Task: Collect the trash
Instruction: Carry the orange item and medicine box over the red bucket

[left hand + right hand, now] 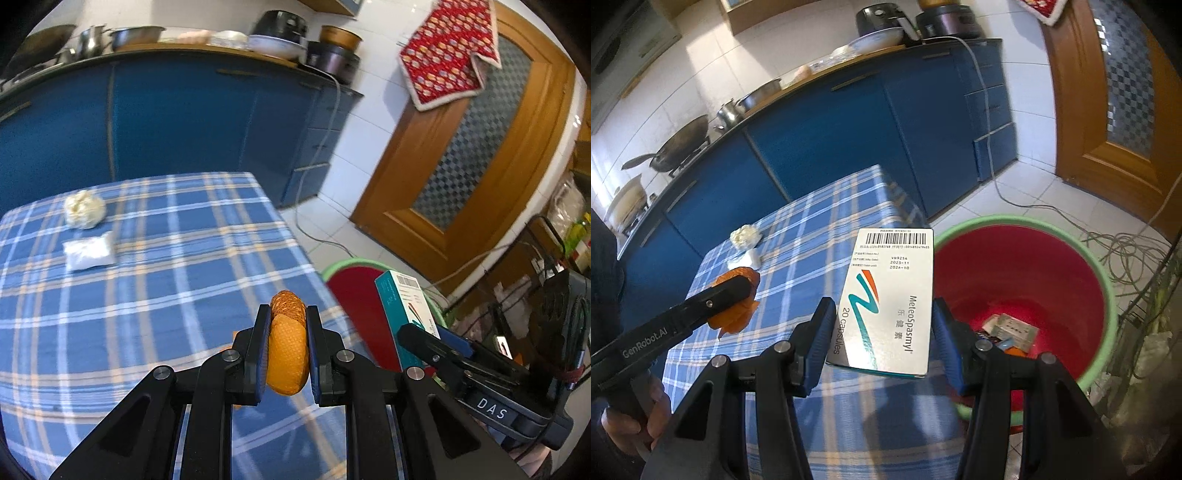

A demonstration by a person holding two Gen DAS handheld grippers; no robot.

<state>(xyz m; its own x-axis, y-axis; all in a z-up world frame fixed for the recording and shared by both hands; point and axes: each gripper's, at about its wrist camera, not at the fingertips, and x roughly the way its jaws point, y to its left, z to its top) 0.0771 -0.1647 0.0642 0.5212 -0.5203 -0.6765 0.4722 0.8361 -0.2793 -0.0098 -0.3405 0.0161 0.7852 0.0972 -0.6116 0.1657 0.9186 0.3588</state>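
Left gripper (288, 325) pinches a wad of orange netting (288, 354) above the checked tablecloth (147, 295). Right gripper (884, 314) clamps a medicine carton (890, 295) left of the red bucket (1027, 273).

Readable text. The medicine box (886, 306) carries the name "MeteoSpasmyl" along its long face, with Chinese characters beside it and "20 capsules" near its lower edge; a barcode sits at its top end, above the printed lines "VH9254", "2023-11" and "2026-10". The smaller print around the barcode is too fine to read. The left gripper (738, 295) bears "GenRobot.AI" in white along its black body. The right gripper (436, 339) shows the white letters "DAS" on its housing.
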